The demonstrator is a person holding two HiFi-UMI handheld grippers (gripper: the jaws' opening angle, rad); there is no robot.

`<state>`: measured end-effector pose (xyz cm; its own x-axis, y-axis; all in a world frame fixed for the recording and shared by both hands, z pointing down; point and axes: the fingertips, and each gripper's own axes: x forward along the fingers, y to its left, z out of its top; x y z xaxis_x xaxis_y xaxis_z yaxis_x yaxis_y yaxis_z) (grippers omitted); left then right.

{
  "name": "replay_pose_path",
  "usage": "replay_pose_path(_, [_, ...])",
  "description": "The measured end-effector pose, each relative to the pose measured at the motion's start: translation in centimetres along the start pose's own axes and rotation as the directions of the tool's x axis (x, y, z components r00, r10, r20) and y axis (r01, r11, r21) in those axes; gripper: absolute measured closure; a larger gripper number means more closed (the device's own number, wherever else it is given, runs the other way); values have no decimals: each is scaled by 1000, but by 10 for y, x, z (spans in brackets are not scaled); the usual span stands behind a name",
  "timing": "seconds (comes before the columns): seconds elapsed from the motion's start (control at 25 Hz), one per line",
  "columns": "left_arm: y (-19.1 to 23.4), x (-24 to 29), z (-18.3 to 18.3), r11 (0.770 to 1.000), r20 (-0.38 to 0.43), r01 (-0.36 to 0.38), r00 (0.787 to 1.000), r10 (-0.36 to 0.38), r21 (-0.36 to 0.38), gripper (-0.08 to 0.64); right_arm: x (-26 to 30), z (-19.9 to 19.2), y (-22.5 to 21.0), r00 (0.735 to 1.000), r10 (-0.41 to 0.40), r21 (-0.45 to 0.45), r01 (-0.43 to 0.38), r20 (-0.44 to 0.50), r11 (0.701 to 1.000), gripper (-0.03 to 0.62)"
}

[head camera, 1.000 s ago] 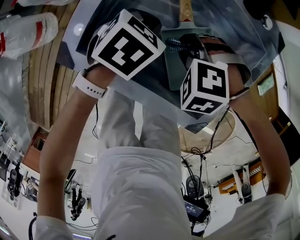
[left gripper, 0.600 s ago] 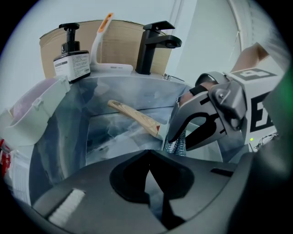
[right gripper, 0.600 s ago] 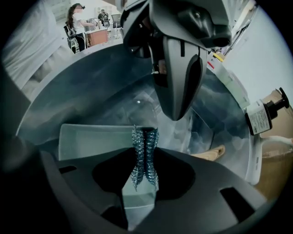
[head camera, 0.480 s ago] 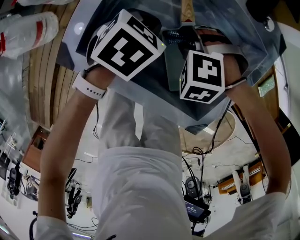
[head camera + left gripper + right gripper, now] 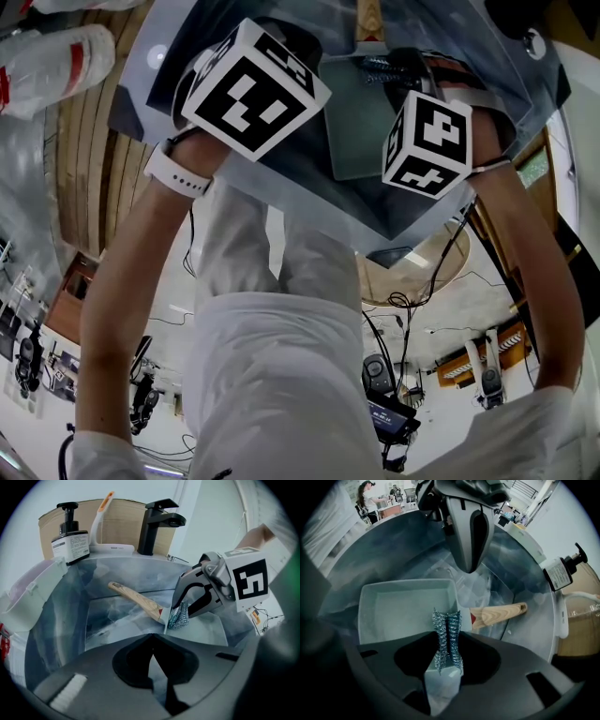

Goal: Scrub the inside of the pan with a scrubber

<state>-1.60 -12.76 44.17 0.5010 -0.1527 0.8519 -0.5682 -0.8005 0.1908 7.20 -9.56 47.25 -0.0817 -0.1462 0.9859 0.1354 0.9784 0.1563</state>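
Clamped on scrubber (image 5: 446, 623) with right gripper (image 5: 447, 644), right at pan (image 5: 401, 609) rim beside wooden handle (image 5: 499, 613). Pinched shut on same rim's far corner with left gripper (image 5: 152, 637).

**No wording I can read from here**

The pump bottle (image 5: 70, 543) beside the tap has a pale label with several lines of dark print. In both gripper views the letters are too small for me to read.

The left gripper's marker cube (image 5: 255, 89) and the right gripper's marker cube (image 5: 427, 141) carry only black-and-white square patterns, with no letters or numbers.

The white bottle (image 5: 56, 56) at the head view's top left shows red bands, but I can make out no wording on them.

A small green sign (image 5: 532, 169) at the right edge is blurred.

The pan (image 5: 403, 606) has a red patch where its handle joins, and I can tell no text on it.
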Motion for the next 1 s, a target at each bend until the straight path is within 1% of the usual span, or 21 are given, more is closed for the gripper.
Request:
replay_pose_path(0.12, [-1, 1, 0, 1000, -3, 1, 1000, -1, 3, 557, 0, 3, 0, 1000, -14, -26, 14, -2, 1000, 457])
replay_pose_path(0.28, [-2, 2, 0, 1000, -4, -1, 1000, 1, 2, 557, 2, 18, -1, 1000, -26, -66, 27, 18, 997, 457])
replay_pose_path(0.4, [-4, 3, 2, 1000, -4, 1, 1000, -1, 4, 555, 2, 26, -1, 1000, -22, -82, 23, 23, 996, 459])
replay_pose_path(0.64, [-6, 1, 4, 1000, -1, -2, 1000, 2, 5, 557, 0, 28, 3, 1000, 4, -108, 0, 30, 994, 471])
replay_pose_path(0.8, [-5, -1, 3, 1000, 2, -5, 1000, 5, 4, 557, -2, 29, 19, 999, 40, -139, -36, 25, 990, 474])
replay_pose_path(1.0, [-5, -3, 0, 1000, 6, -5, 1000, 5, 5, 555, -8, 29, 61, 993, 117, -184, -110, 25, 977, 474])
